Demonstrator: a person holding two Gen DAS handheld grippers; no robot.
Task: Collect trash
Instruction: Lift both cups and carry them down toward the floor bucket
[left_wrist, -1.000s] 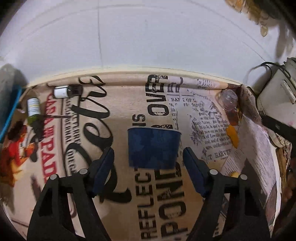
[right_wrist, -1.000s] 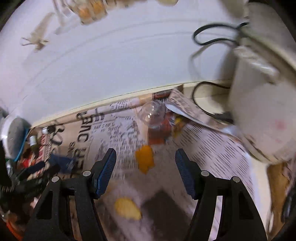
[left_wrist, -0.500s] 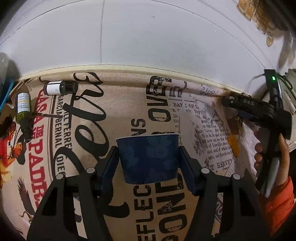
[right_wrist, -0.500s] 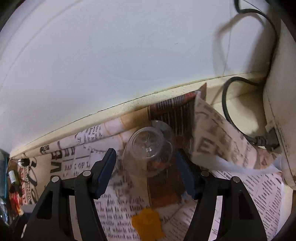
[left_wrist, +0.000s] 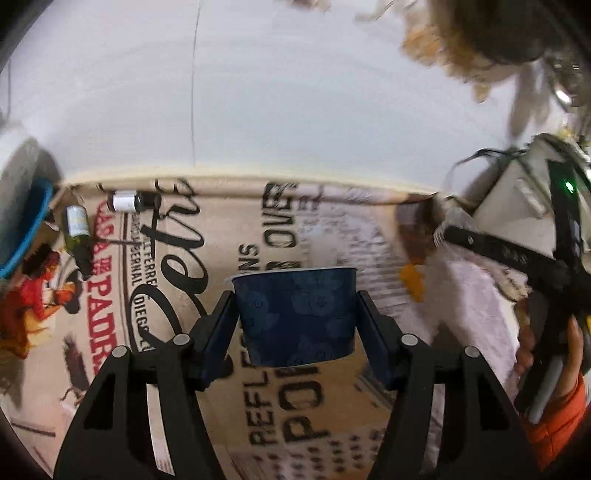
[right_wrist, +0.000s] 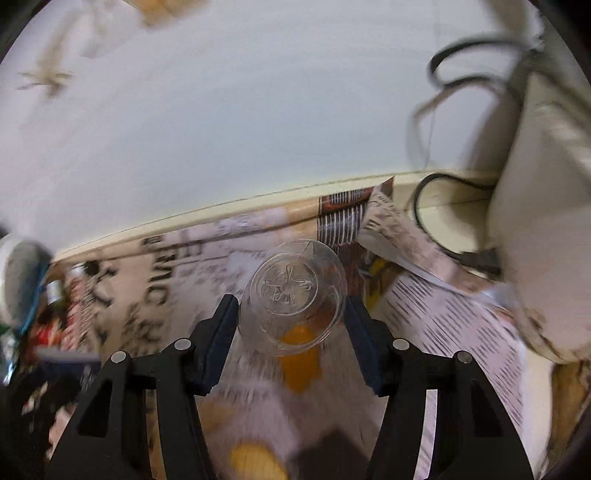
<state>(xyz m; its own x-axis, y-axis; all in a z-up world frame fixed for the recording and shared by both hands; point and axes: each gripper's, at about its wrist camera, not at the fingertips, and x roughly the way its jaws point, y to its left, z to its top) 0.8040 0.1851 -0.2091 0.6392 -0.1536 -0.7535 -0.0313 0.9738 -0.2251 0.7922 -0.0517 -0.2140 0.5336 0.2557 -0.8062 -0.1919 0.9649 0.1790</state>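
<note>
Between the fingers of the left gripper (left_wrist: 295, 325) sits a dark blue paper cup (left_wrist: 297, 314), upright, its sides pinched by both pads, above the middle of the newspaper-print tablecloth (left_wrist: 177, 280). Near the tabletop's far right corner, the right gripper (right_wrist: 291, 317) has a clear plastic cup (right_wrist: 293, 295) lying between its fingers, base toward the camera; the jaws are closing, both pads touching its sides. An orange scrap (right_wrist: 301, 363) lies below it.
</note>
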